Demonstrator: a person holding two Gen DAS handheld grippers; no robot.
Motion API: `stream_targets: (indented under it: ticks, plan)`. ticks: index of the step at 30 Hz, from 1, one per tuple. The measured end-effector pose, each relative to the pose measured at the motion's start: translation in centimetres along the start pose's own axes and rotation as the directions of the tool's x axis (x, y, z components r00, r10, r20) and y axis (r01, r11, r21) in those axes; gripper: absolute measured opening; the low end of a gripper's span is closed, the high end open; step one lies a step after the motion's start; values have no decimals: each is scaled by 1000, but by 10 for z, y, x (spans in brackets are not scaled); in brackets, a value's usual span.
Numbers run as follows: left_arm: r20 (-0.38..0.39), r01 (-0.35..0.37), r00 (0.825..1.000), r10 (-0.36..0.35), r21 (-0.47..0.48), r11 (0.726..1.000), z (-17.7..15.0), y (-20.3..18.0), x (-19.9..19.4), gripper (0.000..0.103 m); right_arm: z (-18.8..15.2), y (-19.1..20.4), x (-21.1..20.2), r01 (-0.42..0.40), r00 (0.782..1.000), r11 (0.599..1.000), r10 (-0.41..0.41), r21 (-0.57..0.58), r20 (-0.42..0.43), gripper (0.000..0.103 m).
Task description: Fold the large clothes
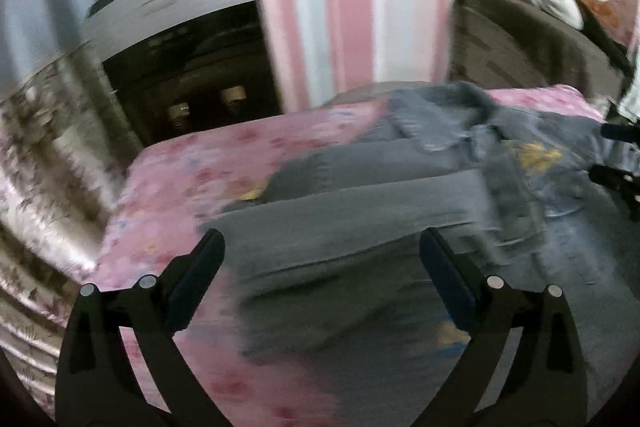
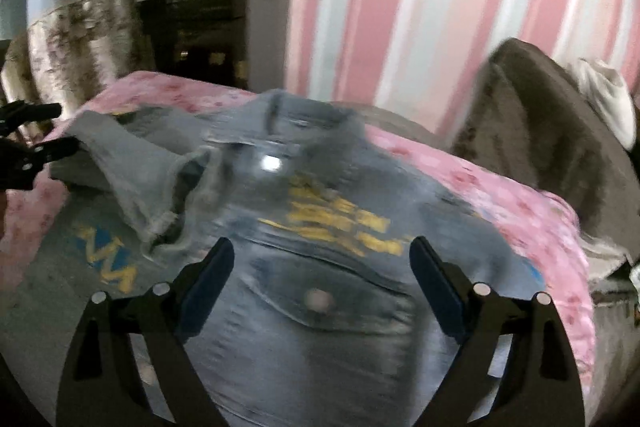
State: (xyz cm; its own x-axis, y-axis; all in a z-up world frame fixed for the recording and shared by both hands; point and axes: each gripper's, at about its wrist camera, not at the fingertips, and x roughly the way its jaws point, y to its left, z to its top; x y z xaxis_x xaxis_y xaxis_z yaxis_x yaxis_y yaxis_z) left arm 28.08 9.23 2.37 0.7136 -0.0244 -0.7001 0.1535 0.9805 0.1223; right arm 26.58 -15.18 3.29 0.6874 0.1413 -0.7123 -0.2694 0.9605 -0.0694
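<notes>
Denim jacket (image 2: 304, 227) lies flat on the pink bedspread (image 2: 520, 203), collar far away, one sleeve (image 1: 360, 187) folded across. Right gripper (image 2: 322, 263) hangs over its chest pocket, left gripper (image 1: 322, 255) over the sleeve. Both are spread wide, holding nothing.

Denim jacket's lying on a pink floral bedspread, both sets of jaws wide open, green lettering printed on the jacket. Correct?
Not quite: the lettering is yellow, not green, as the right wrist view shows. The rest holds: the denim jacket lies on the pink floral bedspread, and the left gripper and right gripper both have jaws wide open, pressing on nothing.
</notes>
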Motion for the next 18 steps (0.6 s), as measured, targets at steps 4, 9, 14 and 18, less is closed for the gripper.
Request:
stream_targets:
  ticks: [4, 9, 14, 18]
  plan:
    - [-7, -43, 999, 43, -41, 998, -9, 38, 5, 97, 22, 30, 20, -141, 990, 990, 142, 26, -20, 77]
    - [-23, -60, 998, 58, -99, 993, -18, 66, 11, 97, 28, 56, 61, -222, 968, 974, 226, 47, -109, 37]
    - [-21, -79, 997, 77, -128, 989, -21, 78, 6, 97, 36, 28, 38, -167, 986, 984, 166, 67, 10, 3]
    - [-1, -80, 997, 80, -129, 988, -17, 79, -1, 99, 46, -37, -18, -80, 989, 985, 59, 155, 133, 3]
